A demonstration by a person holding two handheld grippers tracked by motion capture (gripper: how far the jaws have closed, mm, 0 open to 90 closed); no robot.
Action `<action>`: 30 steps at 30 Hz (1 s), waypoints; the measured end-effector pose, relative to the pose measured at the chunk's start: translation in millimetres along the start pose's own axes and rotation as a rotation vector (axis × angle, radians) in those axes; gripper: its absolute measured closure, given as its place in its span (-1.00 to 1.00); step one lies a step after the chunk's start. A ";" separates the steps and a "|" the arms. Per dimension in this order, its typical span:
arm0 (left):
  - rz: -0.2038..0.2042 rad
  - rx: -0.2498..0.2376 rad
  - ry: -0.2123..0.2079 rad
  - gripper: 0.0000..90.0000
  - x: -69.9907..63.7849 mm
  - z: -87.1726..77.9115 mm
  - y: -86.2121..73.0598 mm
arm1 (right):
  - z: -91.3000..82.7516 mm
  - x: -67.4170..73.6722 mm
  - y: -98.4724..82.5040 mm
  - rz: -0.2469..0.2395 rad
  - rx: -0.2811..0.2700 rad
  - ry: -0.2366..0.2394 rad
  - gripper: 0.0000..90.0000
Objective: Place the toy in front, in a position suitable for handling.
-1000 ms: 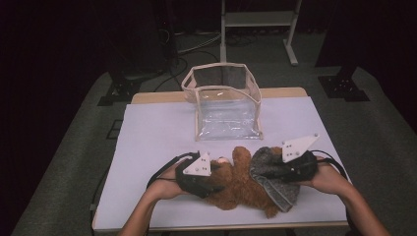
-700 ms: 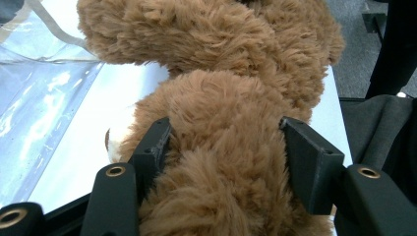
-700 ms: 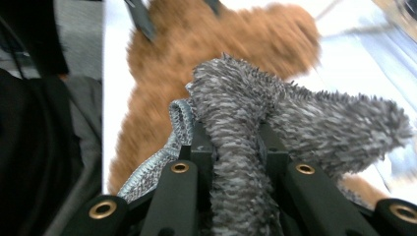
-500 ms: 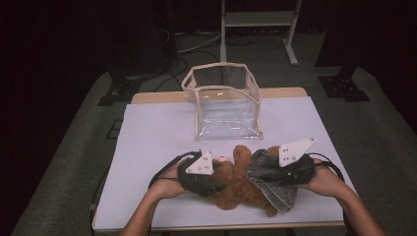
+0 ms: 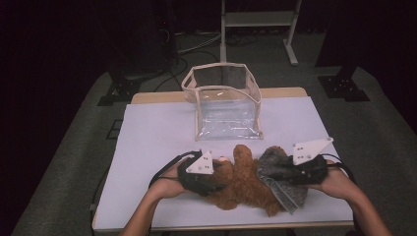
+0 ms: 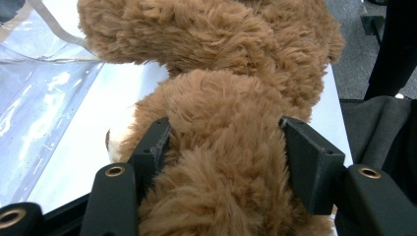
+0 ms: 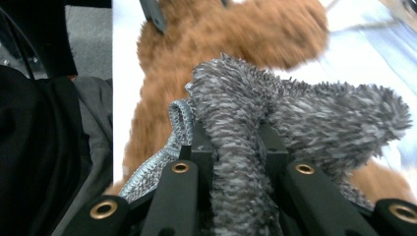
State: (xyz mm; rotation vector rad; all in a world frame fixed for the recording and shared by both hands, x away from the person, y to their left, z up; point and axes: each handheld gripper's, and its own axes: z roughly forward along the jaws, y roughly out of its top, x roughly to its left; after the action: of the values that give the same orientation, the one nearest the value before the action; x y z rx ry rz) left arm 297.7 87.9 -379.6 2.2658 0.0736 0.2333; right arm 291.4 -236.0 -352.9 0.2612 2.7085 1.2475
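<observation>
Left gripper (image 5: 216, 183): I have it clenched on the bear (image 5: 243, 182); in the left gripper view my jaws press into the brown fur from both sides.
Right gripper (image 5: 275, 173): I have it grasping the grey cloth (image 5: 281, 178), a fold pinched tight between the jaws in the right gripper view.
Bear: lies on the tabletop (image 5: 157, 137) near the front edge, between my two grippers, one limb pointing toward the bag (image 5: 223, 101).
Grey cloth: fuzzy knit, draped over the bear's right side, touching it; its ribbed hem hangs toward the front edge.
Bag: clear plastic with cream trim, standing open near the far edge, just beyond the bear but apart from it.
Open room: bare white surface to the left of the bag and my left gripper, and to the right of the bag.
Edges: my right hand (image 5: 339, 182) sits close to the right front corner.
</observation>
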 end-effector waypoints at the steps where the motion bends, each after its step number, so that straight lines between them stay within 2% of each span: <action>1: 0.000 0.000 0.000 -0.10 0.0 0.0 0.0 | 0.0 0.0 0.0 0.000 0.000 0.000 0.65; 3: -0.003 -0.006 -0.001 -0.11 0.8 -0.2 -1.0 | 12.5 3.1 10.4 -0.035 0.023 0.006 0.65; 6: -0.010 -0.016 0.004 -0.15 2.1 -0.6 -1.3 | 14.4 2.5 8.8 -0.041 0.043 -0.004 0.65; 9: 0.009 -0.013 0.009 -0.20 2.8 -4.1 2.0 | 13.6 0.9 -3.8 0.003 0.033 0.014 0.67; 12: 0.033 -0.009 0.006 -0.23 3.2 -8.0 2.1 | 14.3 0.3 -9.1 0.020 0.011 0.021 0.67; 14: 0.030 -0.019 -0.001 -0.24 5.5 -12.4 -0.3 | 15.3 -0.1 -13.3 0.030 -0.008 0.026 0.68; 17: -0.007 -0.063 -0.027 -0.24 12.8 -20.1 -10.1 | 15.3 -1.9 -20.8 0.051 -0.034 0.029 0.68; 19: -0.020 -0.077 -0.035 -0.24 14.0 -20.7 -12.9 | 14.9 -2.1 -22.0 0.057 -0.037 0.032 0.68; 22: -0.062 -0.112 -0.061 -0.18 17.1 -20.8 -20.3 | 14.4 -3.2 -24.2 0.064 -0.045 0.037 0.68; 23: -0.062 -0.112 -0.061 -0.09 17.1 -20.8 -20.3 | 14.2 -3.6 -24.5 0.063 -0.046 0.038 0.68; 24: -0.087 -0.119 -0.063 -0.02 15.3 -15.4 -22.2 | 13.5 -3.7 -24.5 0.068 -0.044 0.037 0.68; 26: -0.095 -0.124 -0.066 0.08 12.5 -9.7 -22.0 | 10.7 -4.5 -23.4 0.070 -0.041 0.036 0.68; 27: -0.106 -0.130 -0.064 0.10 11.8 -7.9 -20.8 | 7.9 -5.0 -22.2 0.063 -0.034 0.032 0.68; 30: -0.104 -0.123 -0.061 0.13 9.8 -3.7 -16.8 | -0.4 -6.2 -16.6 0.054 -0.017 0.009 0.68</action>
State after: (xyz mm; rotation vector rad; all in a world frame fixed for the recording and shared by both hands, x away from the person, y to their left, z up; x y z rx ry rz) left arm 307.0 102.8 -388.6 2.1379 0.1406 0.1100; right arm 295.8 -248.2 -364.9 0.3290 2.7145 1.2881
